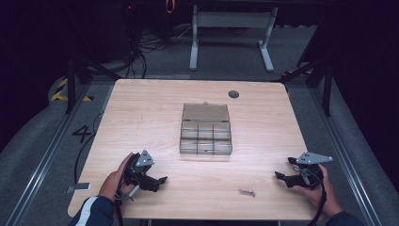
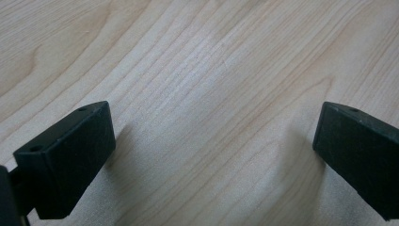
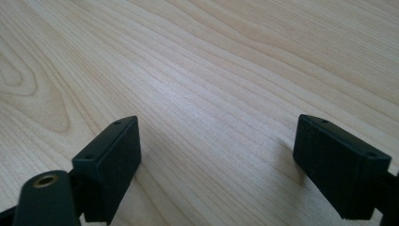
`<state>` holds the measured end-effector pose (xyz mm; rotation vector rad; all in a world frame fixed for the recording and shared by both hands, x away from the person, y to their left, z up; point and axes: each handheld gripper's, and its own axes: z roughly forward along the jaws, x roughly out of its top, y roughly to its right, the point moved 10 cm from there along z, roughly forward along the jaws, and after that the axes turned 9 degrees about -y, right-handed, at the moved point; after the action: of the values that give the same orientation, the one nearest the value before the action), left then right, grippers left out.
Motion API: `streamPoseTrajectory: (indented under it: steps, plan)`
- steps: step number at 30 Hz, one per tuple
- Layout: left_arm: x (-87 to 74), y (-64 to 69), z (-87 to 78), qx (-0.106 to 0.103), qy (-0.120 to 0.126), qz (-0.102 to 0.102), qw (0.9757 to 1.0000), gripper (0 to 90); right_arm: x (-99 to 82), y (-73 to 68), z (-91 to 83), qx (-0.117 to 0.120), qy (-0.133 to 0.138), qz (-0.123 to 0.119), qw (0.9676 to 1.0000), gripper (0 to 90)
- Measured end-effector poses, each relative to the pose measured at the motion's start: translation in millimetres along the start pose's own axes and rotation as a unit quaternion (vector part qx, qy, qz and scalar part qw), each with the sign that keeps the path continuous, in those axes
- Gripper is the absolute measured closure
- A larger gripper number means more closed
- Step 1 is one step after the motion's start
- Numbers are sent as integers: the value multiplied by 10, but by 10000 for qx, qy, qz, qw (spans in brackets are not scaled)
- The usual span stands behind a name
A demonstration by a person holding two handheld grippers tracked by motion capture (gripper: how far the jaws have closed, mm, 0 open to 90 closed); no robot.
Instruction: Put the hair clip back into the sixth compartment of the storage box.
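Both the left gripper (image 1: 162,181) and right gripper (image 1: 278,176) are held low over the wooden table (image 1: 141,117) with jaws spread wide on nothing — a clear compartment box (image 1: 206,135) sits mid-table, a small purple object (image 1: 247,192) lying nearer the right gripper.

**Legible markings**

One marking is readable: a dark numeral "4" (image 1: 81,133) on the grey floor (image 1: 33,141), left of the wooden table (image 1: 141,117). Beyond it, yellow-and-black hazard striping (image 1: 60,90) marks the floor; it carries no text. Both gripper views present bare wood grain without lettering.
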<state>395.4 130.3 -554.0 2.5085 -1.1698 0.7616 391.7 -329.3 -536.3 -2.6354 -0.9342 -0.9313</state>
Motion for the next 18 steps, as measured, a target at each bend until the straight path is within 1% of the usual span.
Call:
streamPoseTrajectory:
  steps: [7,10,12,15,16,18]
  plan:
    - [0,0,0,-1,0,2,10000,0,0,0,-1,-3,-7,0,10000,158]
    - [0,-1,-1,-3,-3,1,10000,0,-2,-2,-5,30,-27,-36,10000,163]
    - [0,-1,-1,-2,-2,2,10000,0,-5,-4,-17,84,-60,-101,9999,191]
    - [-1,-1,-1,0,-1,-7,10000,0,-4,-28,-40,156,-158,-213,9995,270]
    - [-2,3,0,-13,0,-19,10000,0,4,-45,-46,178,-200,-286,9992,272]
    - [-2,3,0,-13,-2,-19,10000,0,9,-61,-51,183,-247,-324,9990,280]
